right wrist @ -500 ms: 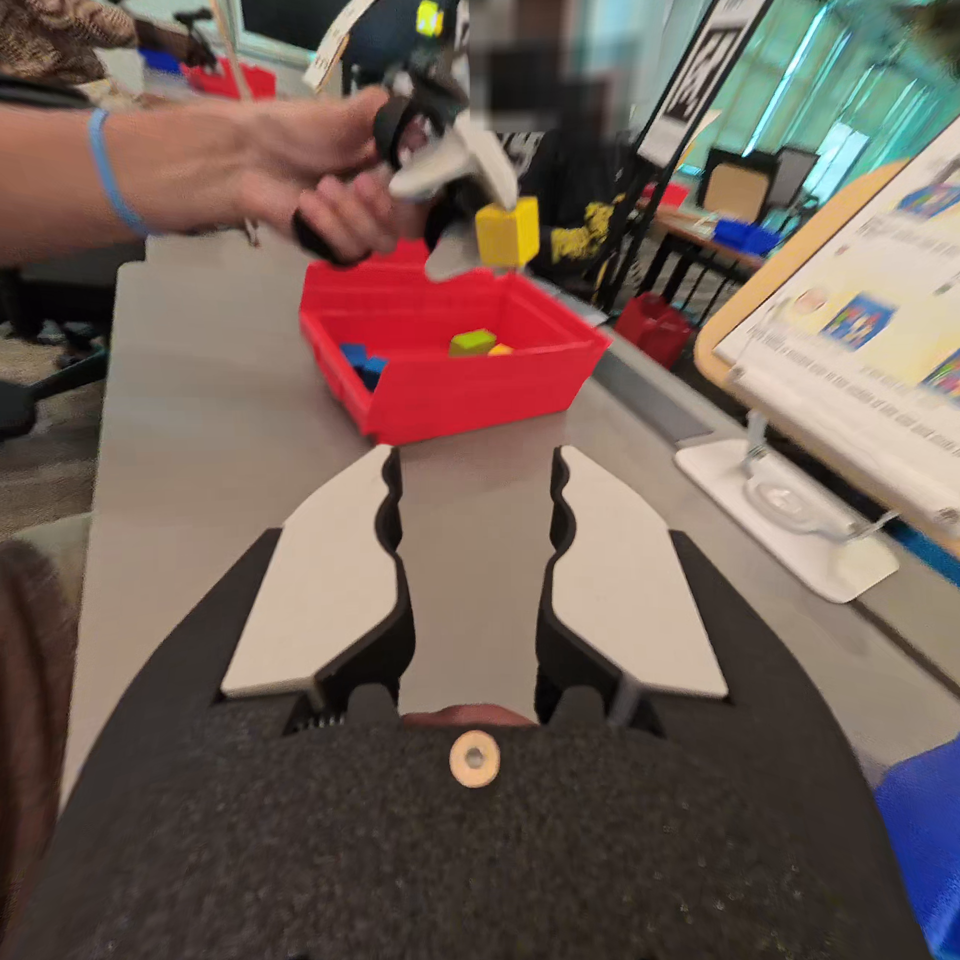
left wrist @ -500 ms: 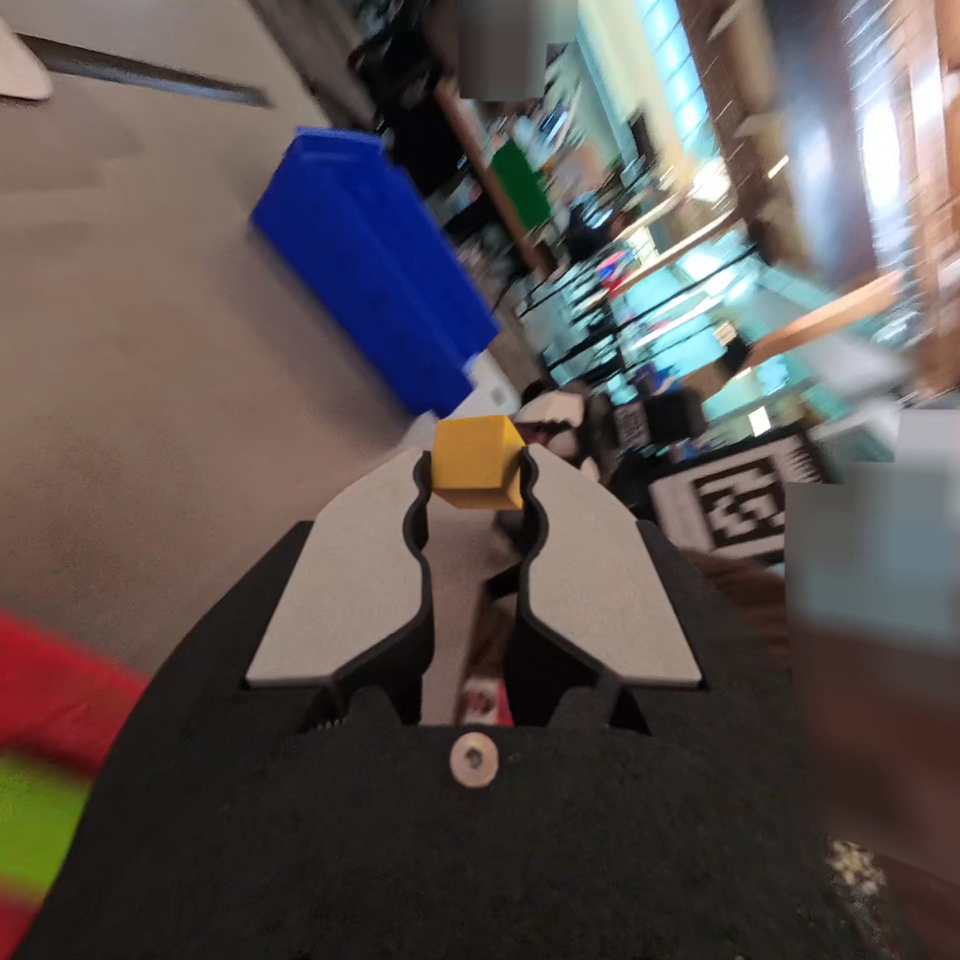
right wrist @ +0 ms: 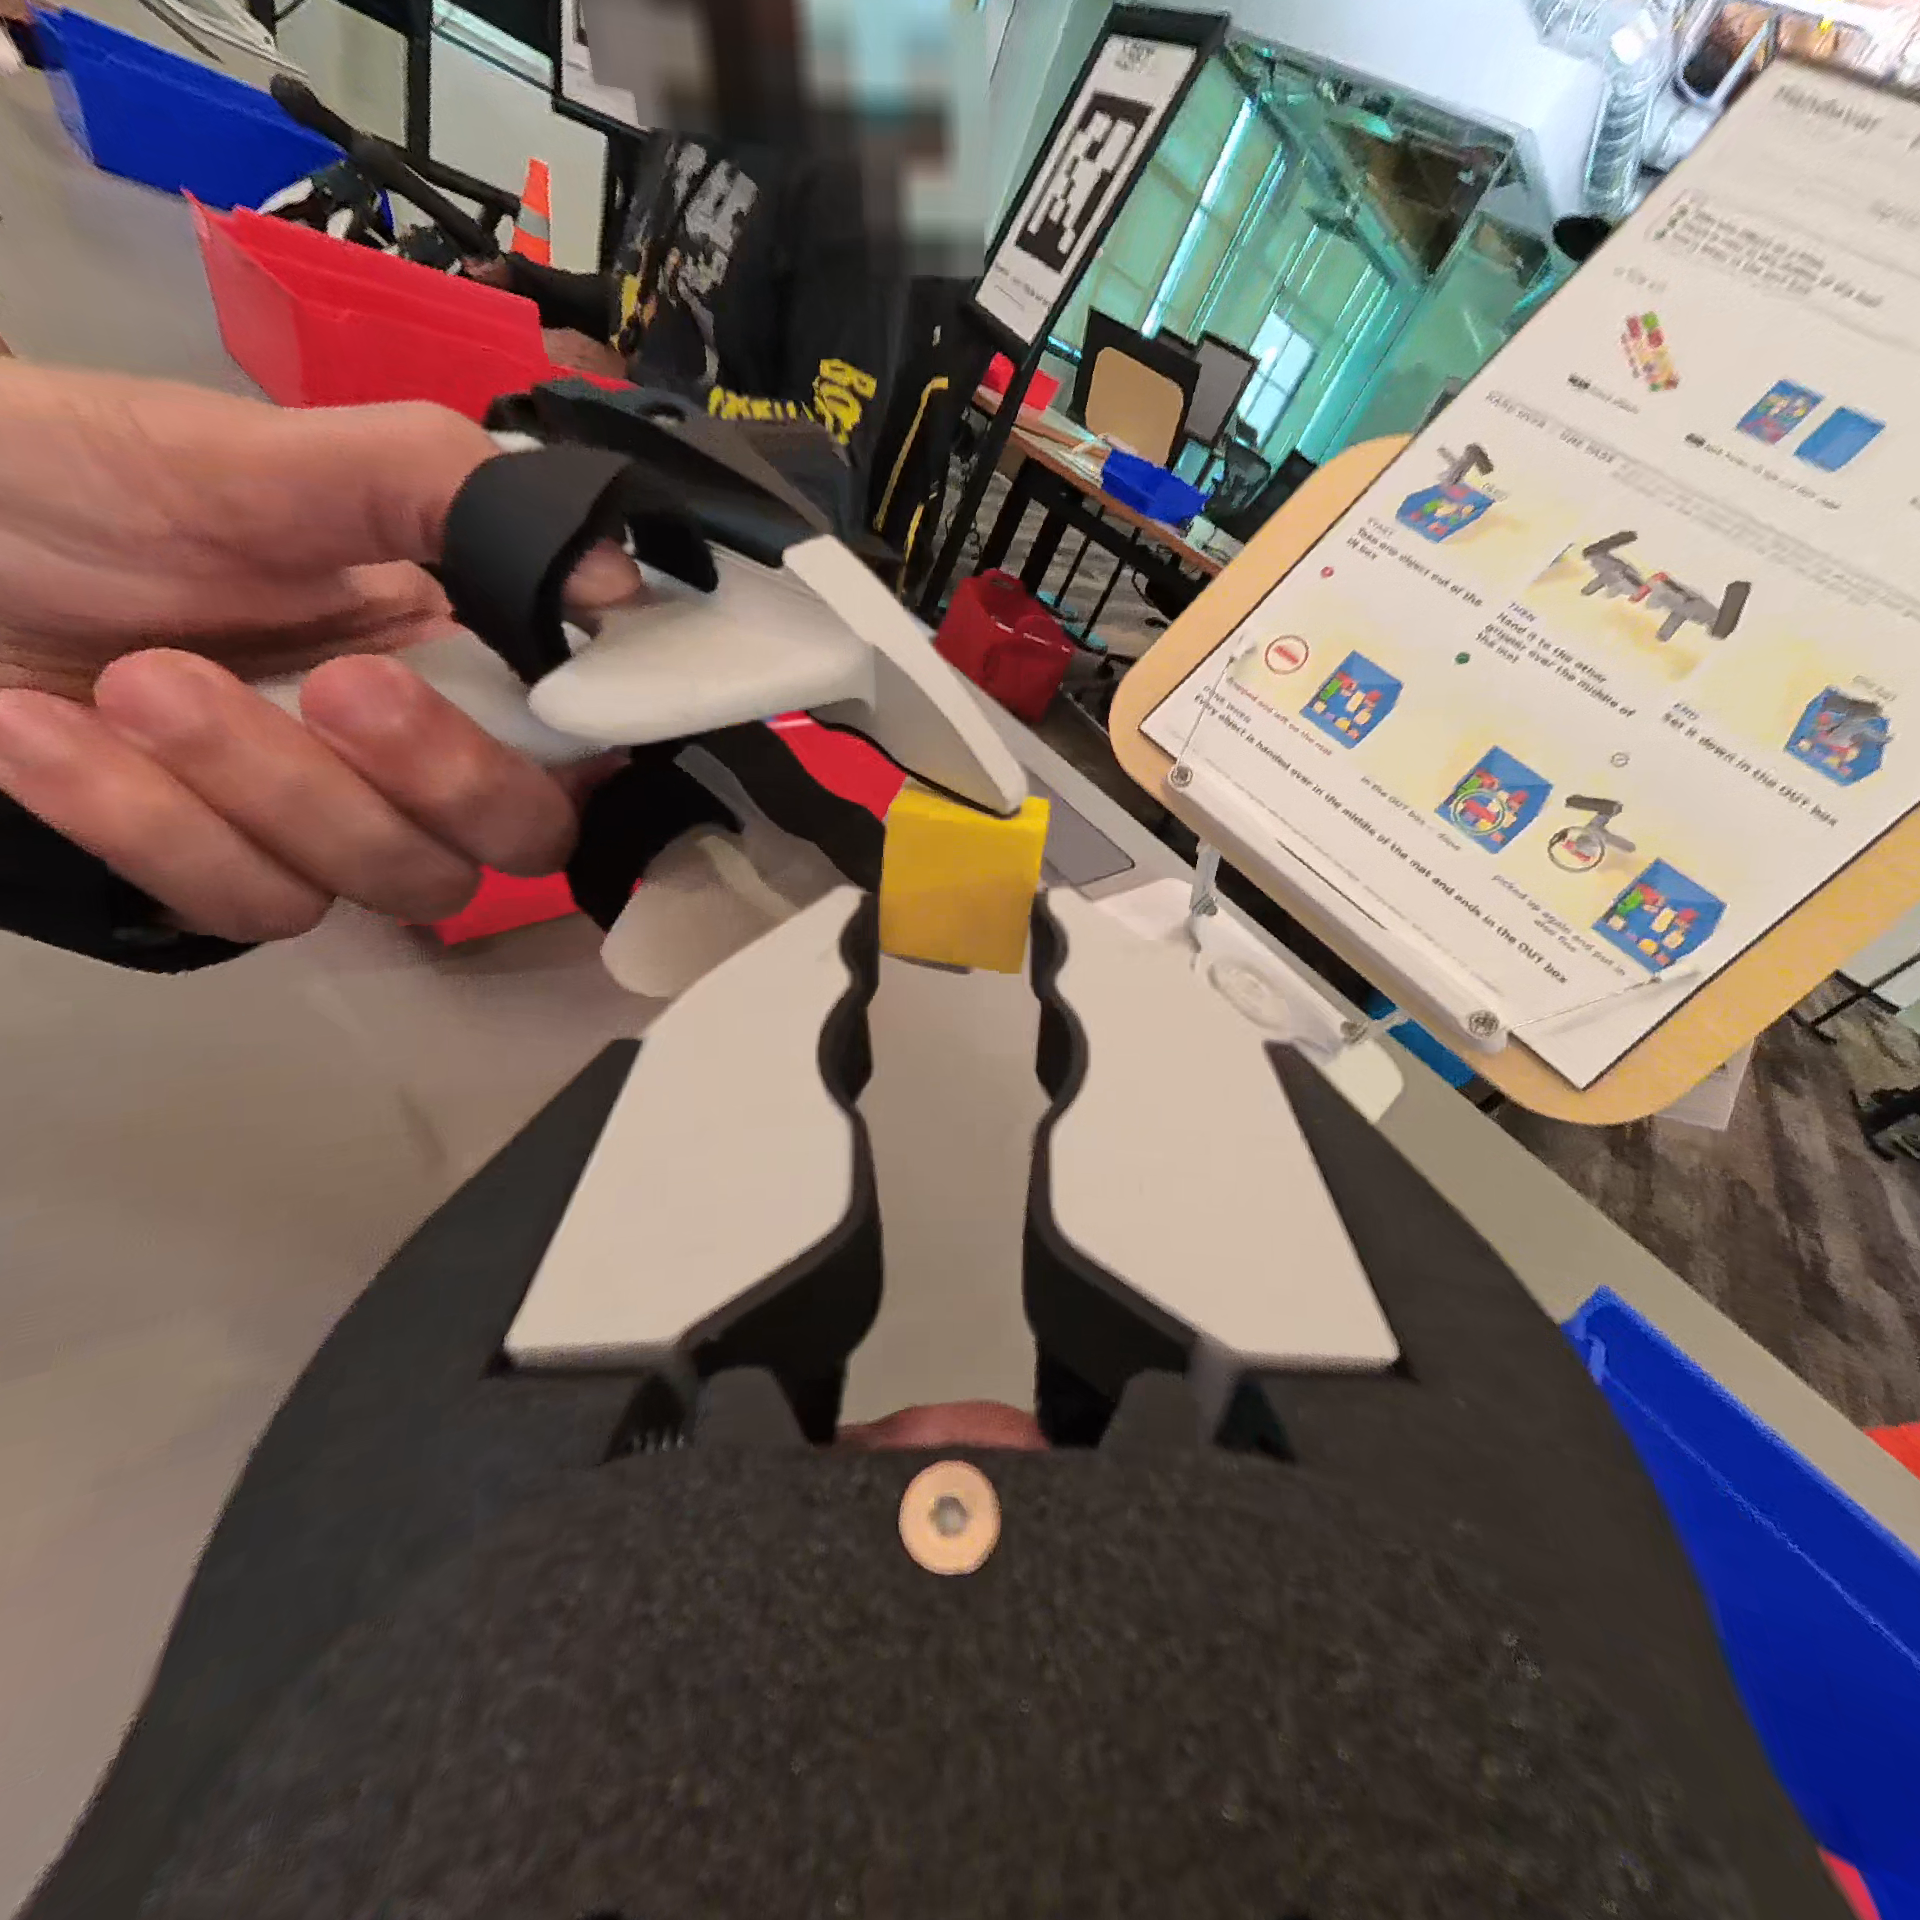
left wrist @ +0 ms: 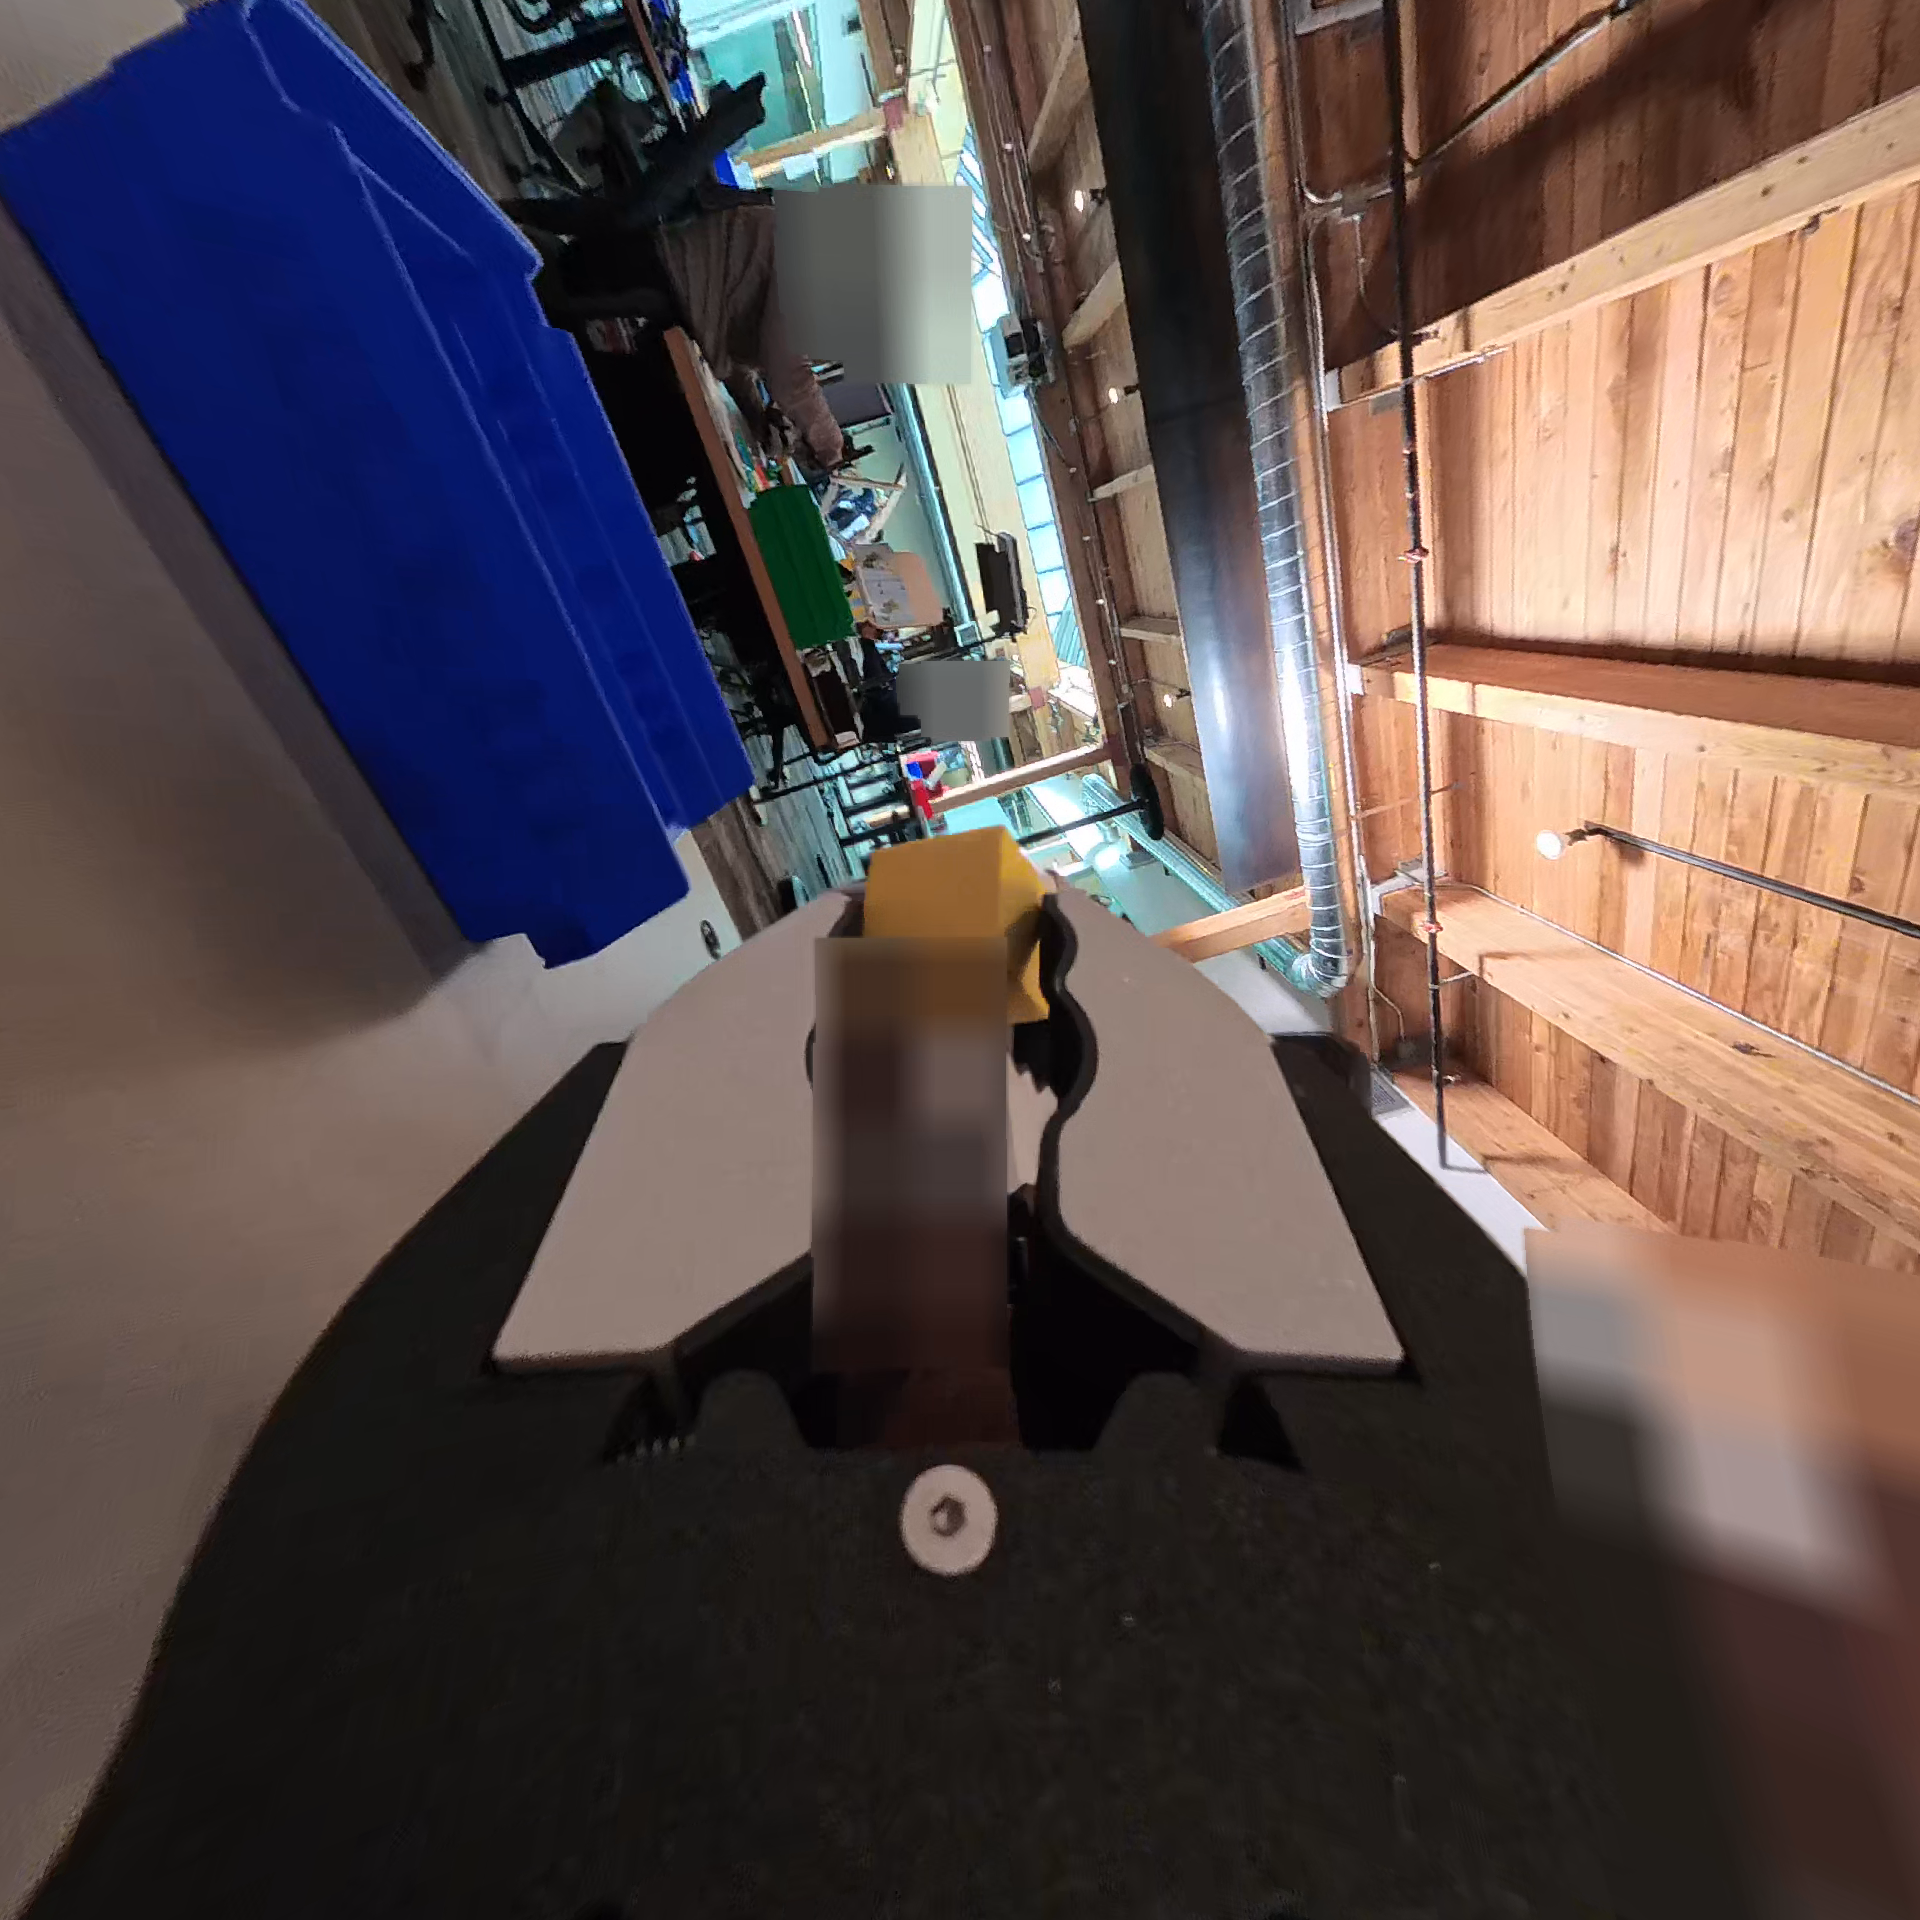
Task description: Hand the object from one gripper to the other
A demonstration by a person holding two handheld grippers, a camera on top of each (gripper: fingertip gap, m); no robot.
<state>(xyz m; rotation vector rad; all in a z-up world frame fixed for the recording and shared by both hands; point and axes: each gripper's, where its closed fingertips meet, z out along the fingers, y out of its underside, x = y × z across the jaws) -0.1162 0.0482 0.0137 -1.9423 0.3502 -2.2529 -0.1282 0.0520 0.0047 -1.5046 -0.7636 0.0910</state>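
**Handover: cube between both sets of jaws, transfer not complete**

Yellow cube (right wrist: 961, 883) is held off the table, clamped at the tips of the left gripper (right wrist: 935, 831): one fingertip (right wrist: 977, 784) presses its top face, the other sits under it, mostly hidden. Left wrist view agrees: cube (left wrist: 951, 883) wedged at the very front of that gripper's (left wrist: 951, 914) jaws, part covered by a blur patch.

Right gripper (right wrist: 951, 925): jaws apart, straddling the cube's lower half at their tips. Whether the pads already touch its sides cannot be told.

Judged step: receiving grasp. Next move calls for the right jaws to close squarely on the side faces, then the left to let go; releasing early risks a drop.

Outward: red bin (right wrist: 353, 312) behind the left gripper, blue bin (right wrist: 1766, 1558) right of the right jaws, table (right wrist: 208, 1143) below.

Writing: a printed instruction sheet (right wrist: 1558, 675) with pictures stands right of the jaws; a black-and-white marker board (right wrist: 1091, 166) beyond. No brands made out.
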